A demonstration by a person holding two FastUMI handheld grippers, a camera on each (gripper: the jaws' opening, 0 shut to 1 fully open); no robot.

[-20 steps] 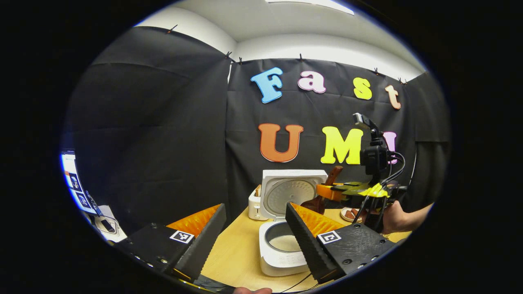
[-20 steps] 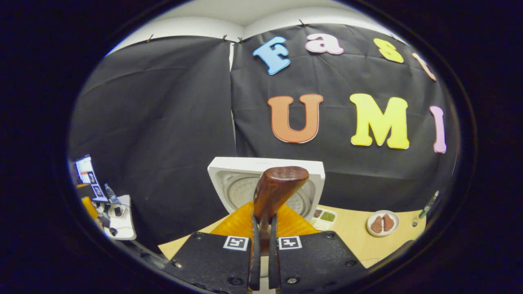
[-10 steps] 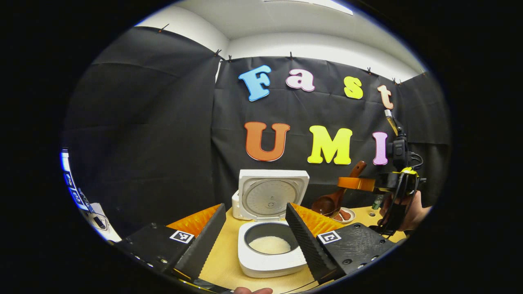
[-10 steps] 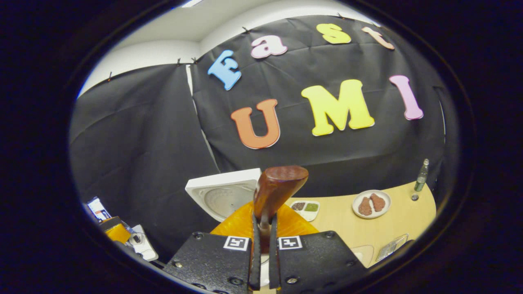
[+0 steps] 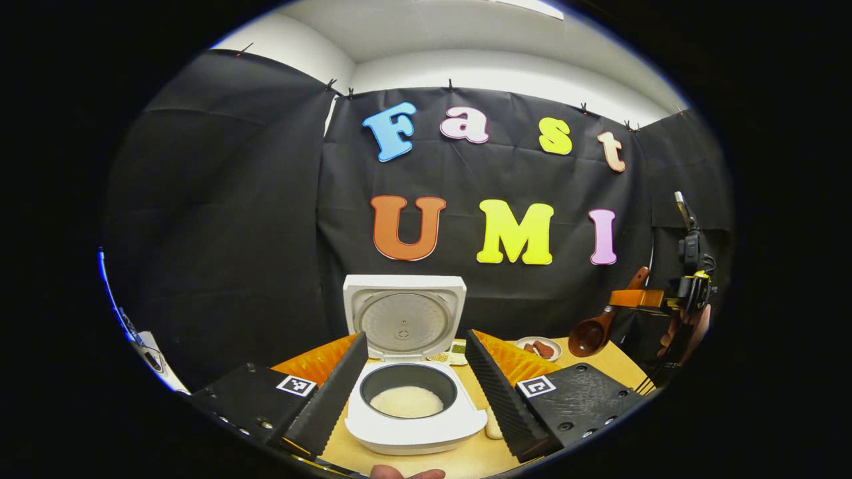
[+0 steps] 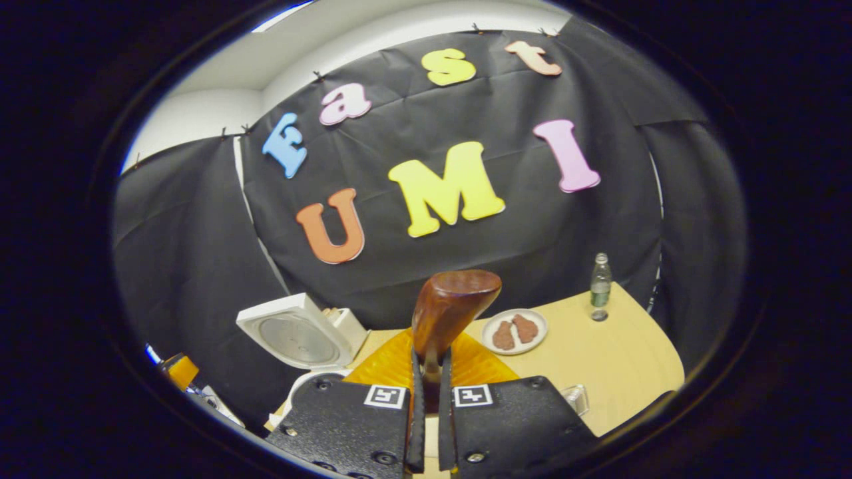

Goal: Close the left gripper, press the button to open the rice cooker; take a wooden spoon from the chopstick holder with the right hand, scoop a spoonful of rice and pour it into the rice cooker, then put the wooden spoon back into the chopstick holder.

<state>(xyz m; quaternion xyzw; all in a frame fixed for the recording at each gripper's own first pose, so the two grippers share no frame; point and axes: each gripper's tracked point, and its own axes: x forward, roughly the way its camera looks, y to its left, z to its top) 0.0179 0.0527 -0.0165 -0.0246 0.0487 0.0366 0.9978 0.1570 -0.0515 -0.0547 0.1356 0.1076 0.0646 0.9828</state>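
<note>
Looks like the pour is done and we're on the last step — getting the wooden spoon back into the chopstick holder. The right claw is clenched on the spoon's handle, with the handle end sticking up in front of its camera. In the left gripper view the spoon hangs off to the right of the table, bowl down, well apart from the rice cooker.

I can't pick out the chopstick holder for sure, so the next move probably means swinging further right to find it, then lowering the spoon in upright before letting go.

The left claw is released, fingers spread wide on either side of the cooker and holding nothing.

Containers: the cooker's lid stands open and its dark inner pot has a white mound of rice at the bottom. A small plate carries two brown pieces of food, and a bottle stands further back — contents hard to tell.
</note>
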